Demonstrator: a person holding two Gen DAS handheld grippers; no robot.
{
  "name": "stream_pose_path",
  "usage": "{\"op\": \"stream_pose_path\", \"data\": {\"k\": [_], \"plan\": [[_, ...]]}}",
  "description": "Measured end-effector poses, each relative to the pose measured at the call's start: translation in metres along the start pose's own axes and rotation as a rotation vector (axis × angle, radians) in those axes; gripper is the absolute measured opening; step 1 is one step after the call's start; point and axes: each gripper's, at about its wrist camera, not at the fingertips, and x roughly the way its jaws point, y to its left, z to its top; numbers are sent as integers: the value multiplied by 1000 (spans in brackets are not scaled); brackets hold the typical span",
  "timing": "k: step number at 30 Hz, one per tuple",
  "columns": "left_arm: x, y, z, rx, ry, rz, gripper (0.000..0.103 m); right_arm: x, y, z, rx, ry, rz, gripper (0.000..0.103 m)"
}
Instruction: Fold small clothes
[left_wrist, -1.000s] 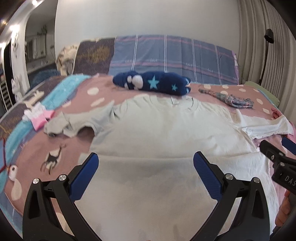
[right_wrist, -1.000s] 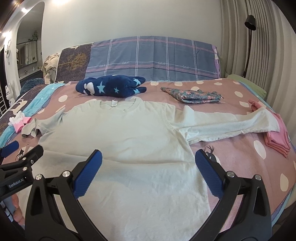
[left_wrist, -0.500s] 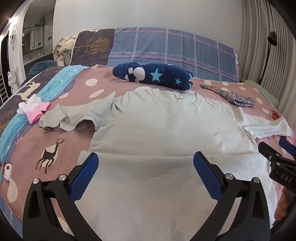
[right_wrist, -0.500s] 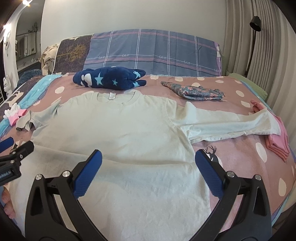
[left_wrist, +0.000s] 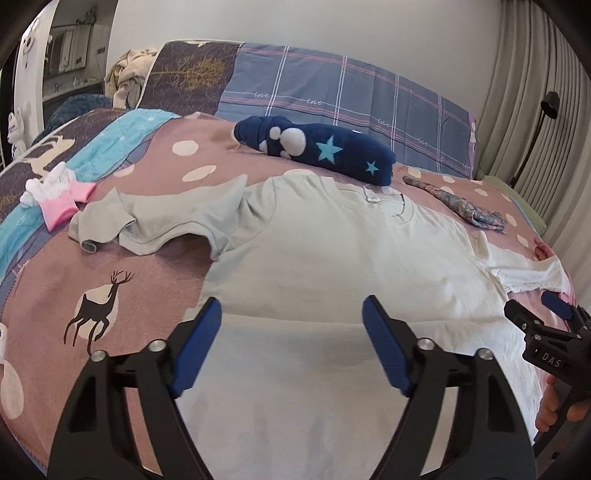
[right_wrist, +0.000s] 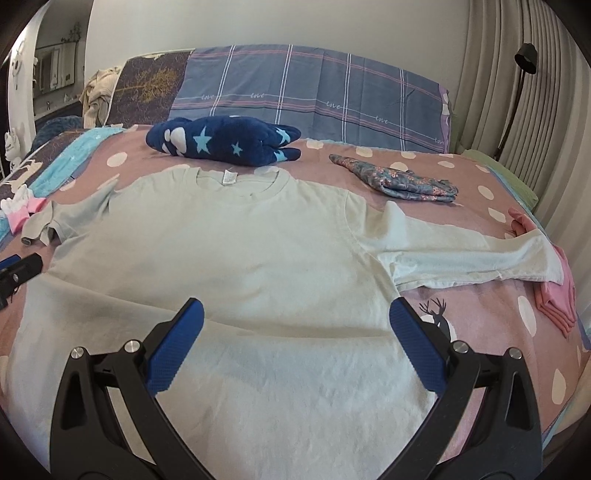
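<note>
Spread flat on the bed (right_wrist: 491, 295) with collar toward 12 o'clock, the pale T-shirt (right_wrist: 258, 258) presumably awaiting its first fold, left gripper (left_wrist: 291, 325) and right gripper (right_wrist: 295, 325) hovering above it, jaws released and empty.

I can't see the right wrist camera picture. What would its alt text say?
A pale green T-shirt lies spread flat, neck away from the camera, on a pink polka-dot bedspread, with the open right gripper above its lower half. Beyond the collar sit a navy star-patterned bundle and a folded floral cloth; folded pink clothes lie by the right sleeve.
</note>
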Motion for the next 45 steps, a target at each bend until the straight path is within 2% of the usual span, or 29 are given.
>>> {"op": "stream_pose_path", "data": {"k": [4, 8, 13, 16, 18, 21, 23, 25, 29, 34, 37, 38, 39, 41, 45], "plan": [[5, 14, 4, -33, 8, -22, 73, 7, 2, 2, 22, 19, 5, 101], [7, 33, 7, -105, 10, -76, 73, 9, 7, 5, -3, 28, 0, 101], [6, 51, 9, -133, -21, -46, 73, 11, 9, 7, -17, 26, -18, 101], [11, 73, 11, -201, -11, -58, 73, 13, 9, 8, -7, 34, -14, 101], [17, 97, 11, -285, -1, -83, 72, 12, 9, 9, -9, 29, -14, 101], [24, 138, 11, -422, -13, -154, 51, 8, 11, 12, -26, 12, -26, 101], [30, 162, 11, -526, -22, -212, 47, 7, 11, 13, -31, 4, -33, 101], [37, 188, 11, -638, -40, -240, 47, 7, 11, 14, -30, 2, -35, 101], [54, 223, 17, -777, -70, -214, 47, 11, 13, 16, -32, 11, -36, 101], [86, 270, 16, -1005, -51, -187, 47, 12, 18, 18, -37, 9, -26, 101], [93, 284, 15, -1101, -101, -217, 45, 16, 21, 20, -38, 8, -24, 101], [93, 286, 16, -1109, -119, -218, 37, 18, 21, 20, -36, 11, -21, 101], [92, 287, 21, -1104, -139, -206, 22, 20, 22, 21, -34, 15, -15, 101], [87, 286, 33, -1064, -162, -171, 2, 23, 23, 22, -36, 17, -6, 101], [60, 267, 73, -903, -247, -97, 1, 25, 26, 24, -57, 11, 2, 101]]}}
